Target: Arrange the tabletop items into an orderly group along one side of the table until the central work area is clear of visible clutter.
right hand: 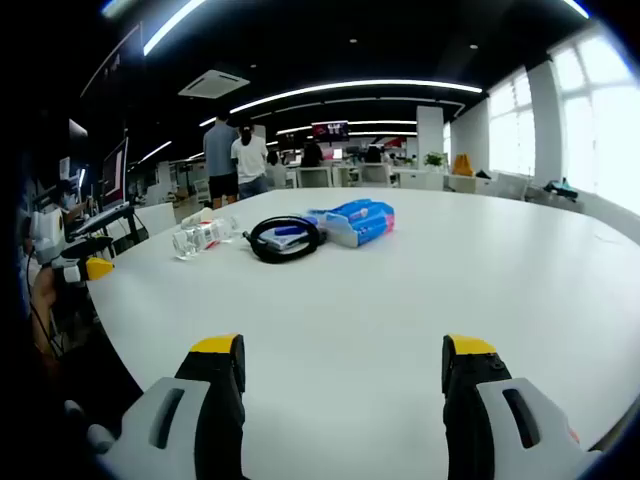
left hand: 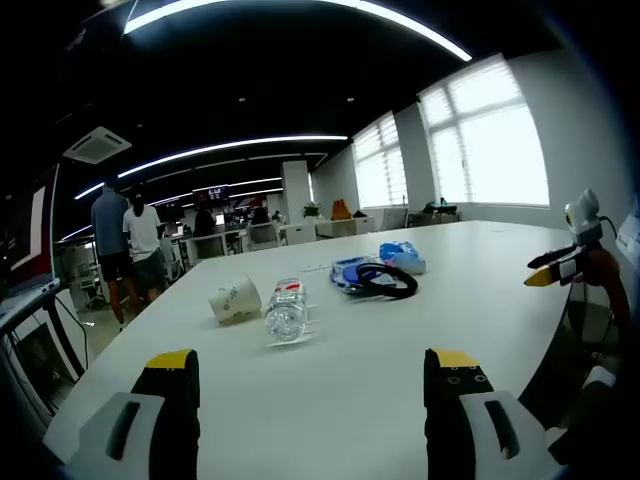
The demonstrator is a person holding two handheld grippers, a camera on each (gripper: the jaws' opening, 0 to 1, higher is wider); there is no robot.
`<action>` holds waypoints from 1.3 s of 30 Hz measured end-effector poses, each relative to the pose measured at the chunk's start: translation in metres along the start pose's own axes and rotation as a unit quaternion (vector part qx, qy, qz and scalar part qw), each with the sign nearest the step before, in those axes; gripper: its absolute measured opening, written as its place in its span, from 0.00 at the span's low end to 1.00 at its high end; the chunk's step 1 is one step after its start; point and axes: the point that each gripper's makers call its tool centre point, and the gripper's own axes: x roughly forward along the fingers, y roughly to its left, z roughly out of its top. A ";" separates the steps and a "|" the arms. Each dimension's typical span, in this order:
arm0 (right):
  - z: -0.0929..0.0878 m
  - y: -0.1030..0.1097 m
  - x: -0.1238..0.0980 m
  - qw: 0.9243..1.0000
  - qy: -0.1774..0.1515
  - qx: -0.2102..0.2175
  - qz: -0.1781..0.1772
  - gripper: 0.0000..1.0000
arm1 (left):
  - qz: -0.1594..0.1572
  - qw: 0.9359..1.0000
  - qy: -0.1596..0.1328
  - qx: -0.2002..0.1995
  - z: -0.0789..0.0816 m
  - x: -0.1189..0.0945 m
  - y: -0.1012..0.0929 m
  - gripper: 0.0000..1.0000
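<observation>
both tools hang over bare table [left hand: 480,300] with jaws spread wide and nothing between them, the left gripper [left hand: 312,372] and the right gripper [right hand: 343,362] alike. further off lie a tipped paper cup [left hand: 235,298], a clear bottle [left hand: 286,310] on its side, a black cable coil [right hand: 285,238] and blue packets [right hand: 355,220]. the packets' print is too small to read, and the coil partly covers one.

smooth matt white table [left hand: 480,300]; clear glossy plastic bottle [left hand: 287,311]; matt paper cup [left hand: 235,299]; shiny blue plastic packet [right hand: 352,221]; black rubbery cable coil [right hand: 285,239].
</observation>
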 end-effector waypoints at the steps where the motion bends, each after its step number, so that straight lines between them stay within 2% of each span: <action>1: 0.000 0.000 0.000 1.000 0.000 0.000 0.000 0.77 | 0.001 1.000 -0.001 0.000 0.000 0.000 0.000 0.92; 9: -0.004 -0.003 -0.002 1.000 0.008 0.000 -0.003 0.76 | 0.000 1.000 0.004 0.001 -0.002 -0.001 -0.001 0.92; 39: -0.001 -0.002 -0.002 1.000 0.009 0.003 0.003 0.74 | 0.002 1.000 0.004 0.007 0.001 0.000 0.001 0.91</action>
